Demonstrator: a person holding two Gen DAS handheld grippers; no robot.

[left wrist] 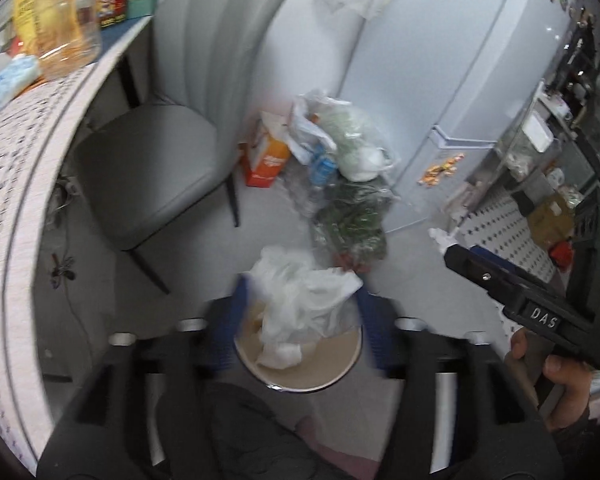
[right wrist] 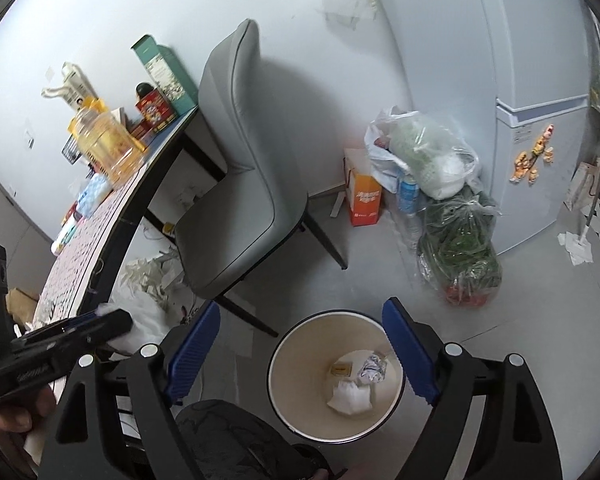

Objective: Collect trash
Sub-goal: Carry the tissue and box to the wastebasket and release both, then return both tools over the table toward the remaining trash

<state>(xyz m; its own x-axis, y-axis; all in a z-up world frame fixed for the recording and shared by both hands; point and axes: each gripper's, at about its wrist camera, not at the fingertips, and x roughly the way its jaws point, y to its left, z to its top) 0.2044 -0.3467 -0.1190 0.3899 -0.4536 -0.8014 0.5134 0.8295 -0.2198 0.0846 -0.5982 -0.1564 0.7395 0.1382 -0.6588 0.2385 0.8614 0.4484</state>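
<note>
Trash bin (right wrist: pixel 336 376) sits on the grey floor (right wrist: pixel 540 340), directly under both grippers, just in front of the grey chair (right wrist: pixel 240 184).

Largest to smallest:
- White fridge (right wrist: pixel 540 80) at right, magnets on its lower door.
- Table (right wrist: pixel 84 256) with patterned cloth at left, bottles and boxes on it.
- Bagged greens and other bags (right wrist: pixel 456 256) piled on the floor between chair and fridge, orange box (right wrist: pixel 364 200) beside them.
- Bin: round, cream inside, dark rim. Right wrist view shows a white wad (right wrist: pixel 350 398), crumpled foil (right wrist: pixel 372 368) and a small yellow packet (right wrist: pixel 342 369) at the bottom.
- White plastic bag (left wrist: pixel 300 300): in the left wrist view it hangs over the bin mouth, between the left gripper's blue pads. Blurred; can't tell if a pad touches it.
- Left gripper (left wrist: pixel 300 316): jaws spread wide, not clamped on the bag.
- Right gripper (right wrist: pixel 304 352): jaws wide apart, nothing between the pads, bin visible through the gap.
</note>
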